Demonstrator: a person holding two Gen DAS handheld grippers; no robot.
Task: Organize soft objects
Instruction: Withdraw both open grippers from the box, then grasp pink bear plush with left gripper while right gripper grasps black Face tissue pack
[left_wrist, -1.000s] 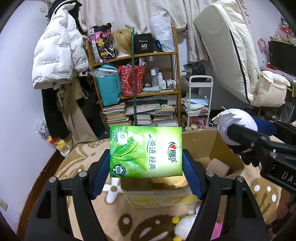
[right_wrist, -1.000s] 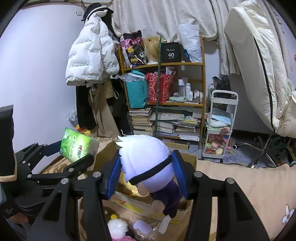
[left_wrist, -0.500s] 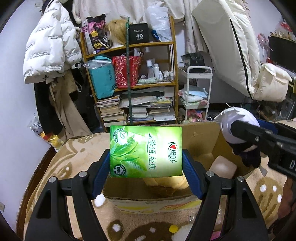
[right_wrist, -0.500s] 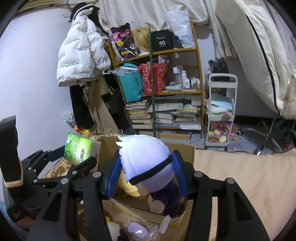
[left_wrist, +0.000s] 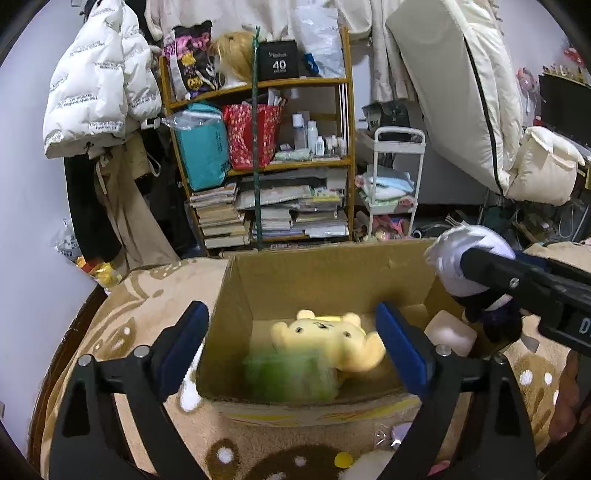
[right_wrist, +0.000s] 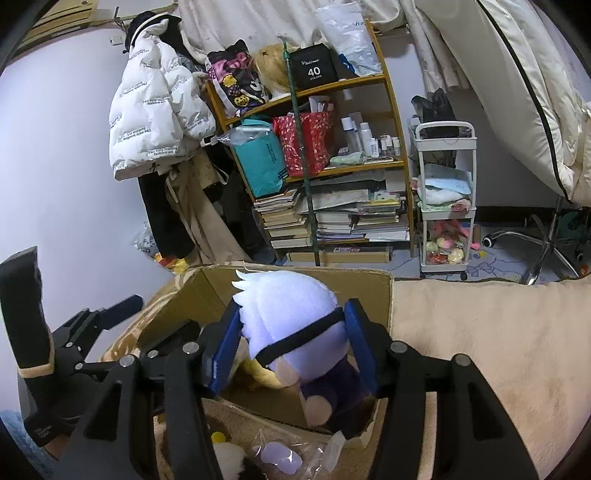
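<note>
Lying blurred inside the cardboard box (left_wrist: 236, 295), the green tissue pack (left_wrist: 291, 376) sits against a yellow plush bear (left_wrist: 328, 343), with a pale foam block (left_wrist: 448, 332) in the box's right corner. The left gripper (left_wrist: 291, 339) hangs above the box with its jaws opening; they are wide apart and nothing is between the blue pads. The right gripper (right_wrist: 291, 347) is at the box's near rim, its jaws opening, and the pads still touch the white-haired doll (right_wrist: 291, 317) at its head. The box stands on a patterned rug (left_wrist: 147, 288).
</note>
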